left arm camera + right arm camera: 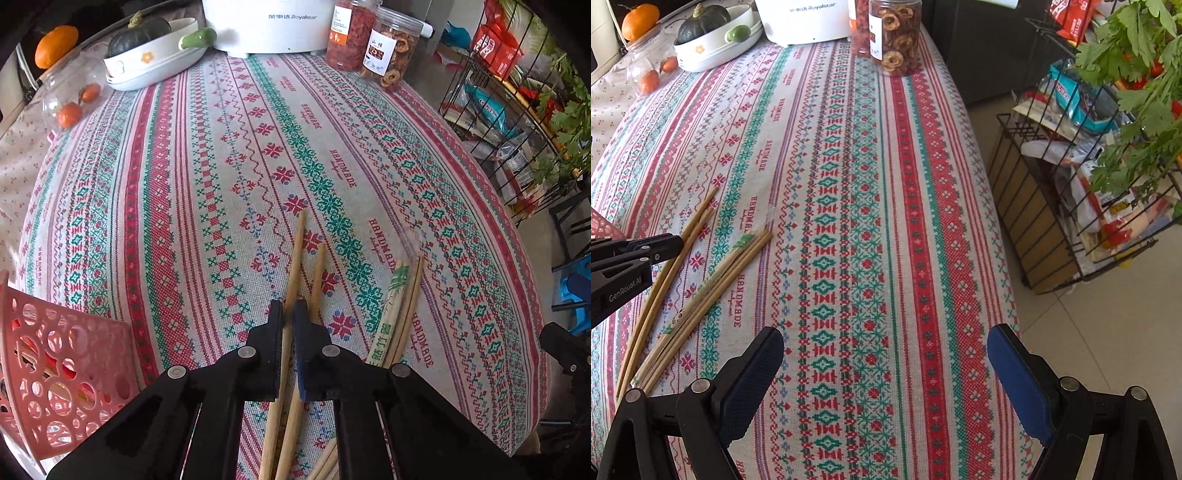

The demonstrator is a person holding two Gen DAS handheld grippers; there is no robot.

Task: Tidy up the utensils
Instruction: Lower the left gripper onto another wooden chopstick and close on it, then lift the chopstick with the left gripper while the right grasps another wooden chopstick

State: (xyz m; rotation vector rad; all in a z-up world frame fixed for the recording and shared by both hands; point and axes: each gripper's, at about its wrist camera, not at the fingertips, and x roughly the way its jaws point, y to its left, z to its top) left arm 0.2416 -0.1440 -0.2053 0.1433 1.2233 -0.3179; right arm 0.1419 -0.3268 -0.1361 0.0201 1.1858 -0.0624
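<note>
Two bare wooden chopsticks [297, 251] lie side by side on the patterned tablecloth [207, 155]. My left gripper [288, 308] points down over them, shut on the left chopstick. The right chopstick [318, 273] runs under the right finger. A wrapped pair of chopsticks [395, 314] with green print lies just to the right. A red perforated basket [55, 369] stands at the near left. In the right wrist view my right gripper [885, 334] hangs open over bare cloth, with the wrapped pair [713, 288], the bare chopsticks [665, 273] and the left gripper [677, 244] to its left.
At the table's far end stand a white bowl [155, 59] with a dark squash, a white Royalstar appliance [266, 26], two jars of dried fruit [391, 51] and a glass jar of small oranges [70, 96]. A black wire rack [1071, 206] of packets stands beyond the right table edge.
</note>
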